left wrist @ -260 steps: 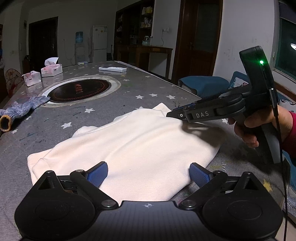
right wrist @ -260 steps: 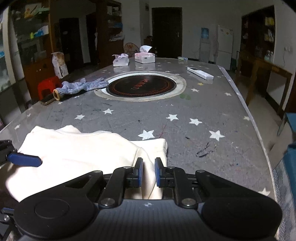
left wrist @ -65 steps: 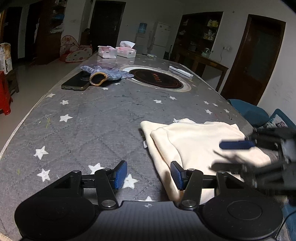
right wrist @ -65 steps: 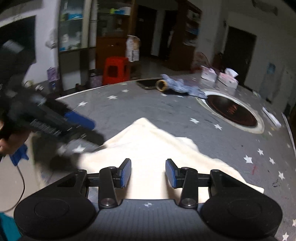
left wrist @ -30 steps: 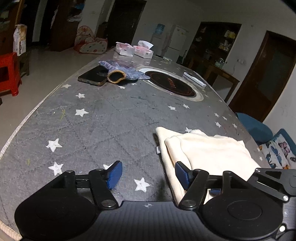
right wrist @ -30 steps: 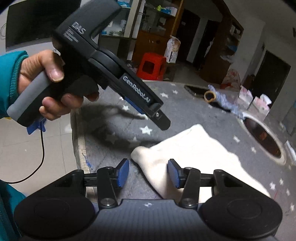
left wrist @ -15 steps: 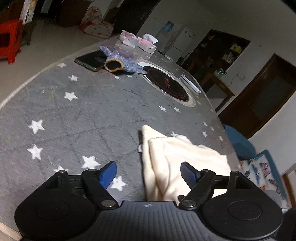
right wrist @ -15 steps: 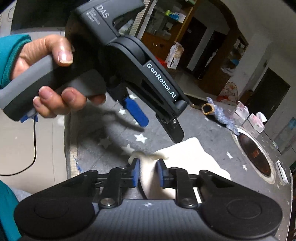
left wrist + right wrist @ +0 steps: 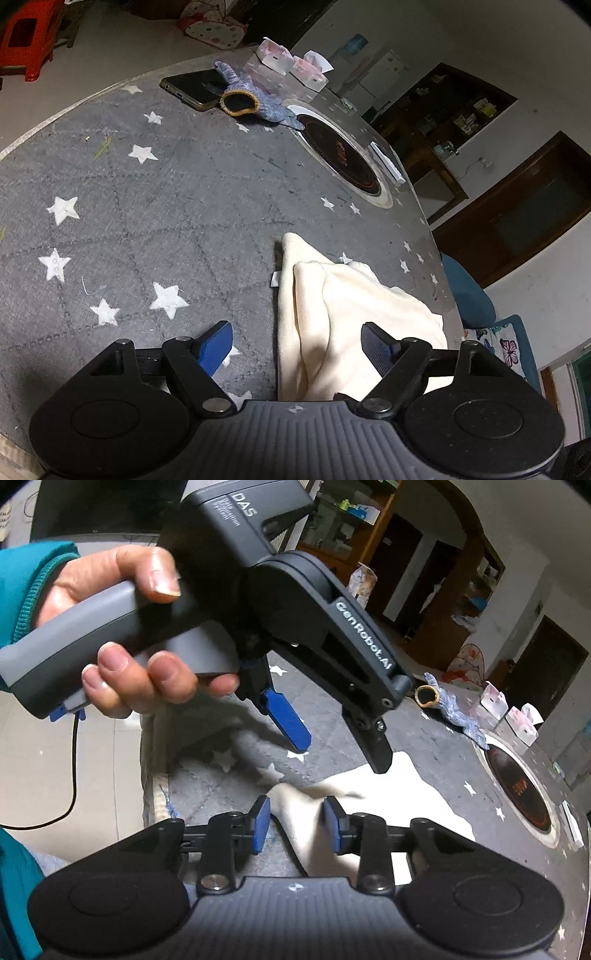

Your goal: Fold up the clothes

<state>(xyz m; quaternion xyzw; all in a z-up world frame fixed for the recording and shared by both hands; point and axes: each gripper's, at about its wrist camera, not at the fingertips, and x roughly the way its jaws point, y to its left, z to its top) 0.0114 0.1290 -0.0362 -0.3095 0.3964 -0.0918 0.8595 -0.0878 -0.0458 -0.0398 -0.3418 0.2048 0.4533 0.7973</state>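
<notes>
Folding cream garment (image 9: 354,314) at the counter's (image 9: 166,206) near right edge.
Left gripper (image 9: 297,345) jaws wide apart, straddling its near edge. Right gripper (image 9: 295,821) jaws just reopened, garment corner loose between them.

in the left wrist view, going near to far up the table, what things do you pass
left tongs → cream garment → round black hotplate → blue knit glove → phone → pink tissue boxes

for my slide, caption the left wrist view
Open left gripper straddling the edge of a folded cream garment on a star-patterned table.
</notes>
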